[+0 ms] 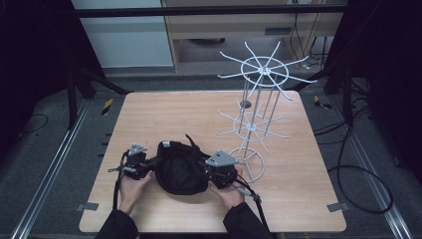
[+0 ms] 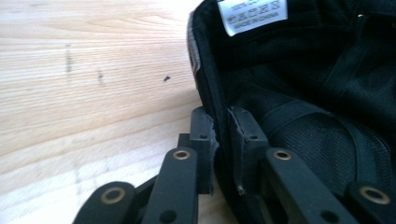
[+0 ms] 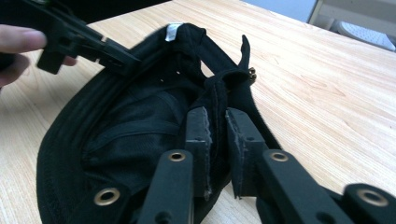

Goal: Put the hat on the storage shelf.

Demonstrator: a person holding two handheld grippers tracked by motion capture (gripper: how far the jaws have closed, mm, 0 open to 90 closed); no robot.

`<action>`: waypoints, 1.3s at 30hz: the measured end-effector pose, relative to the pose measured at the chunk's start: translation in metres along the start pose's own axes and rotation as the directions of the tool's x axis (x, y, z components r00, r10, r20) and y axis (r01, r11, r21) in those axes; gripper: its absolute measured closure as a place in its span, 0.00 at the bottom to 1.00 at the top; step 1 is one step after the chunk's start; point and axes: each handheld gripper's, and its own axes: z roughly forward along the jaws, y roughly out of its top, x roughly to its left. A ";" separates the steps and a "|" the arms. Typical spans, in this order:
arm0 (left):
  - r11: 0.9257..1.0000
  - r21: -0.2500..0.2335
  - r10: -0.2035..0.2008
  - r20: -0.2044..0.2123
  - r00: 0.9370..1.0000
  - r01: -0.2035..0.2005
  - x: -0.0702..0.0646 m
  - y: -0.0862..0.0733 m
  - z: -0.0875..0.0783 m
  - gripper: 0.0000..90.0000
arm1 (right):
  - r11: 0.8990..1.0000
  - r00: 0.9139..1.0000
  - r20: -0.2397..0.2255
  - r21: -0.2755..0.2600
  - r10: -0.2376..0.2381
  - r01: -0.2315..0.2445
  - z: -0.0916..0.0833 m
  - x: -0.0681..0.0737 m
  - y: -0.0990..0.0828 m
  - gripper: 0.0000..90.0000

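A black cap [image 1: 179, 169] lies upside down on the wooden table [image 1: 164, 114], near the front edge. In the left gripper view, my left gripper [image 2: 223, 140] is shut on the cap's [image 2: 317, 93] rim, below a white sewn-in label [image 2: 252, 14]. From above, the left gripper [image 1: 152, 163] sits at the cap's left side and the right gripper [image 1: 208, 172] at its right side. My right gripper [image 3: 218, 135] is shut on the opposite rim beside the back strap [image 3: 243, 79], with the fabric between its pads. Across the cap [image 3: 130, 121], the left gripper [image 3: 128, 63] also shows.
A white wire rack [image 1: 256, 99] with spoked tiers stands at the table's right rear. Its base ring [image 1: 247, 162] lies just right of my right gripper. Bare tabletop spreads behind and to the left of the cap. Cables run over the floor on the right.
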 end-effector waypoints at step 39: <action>0.999 -0.005 0.032 0.061 0.998 -0.032 -0.025 -0.026 -0.012 0.80 | 0.993 1.000 0.006 -0.115 0.031 -0.030 -0.032 0.014 0.010 0.92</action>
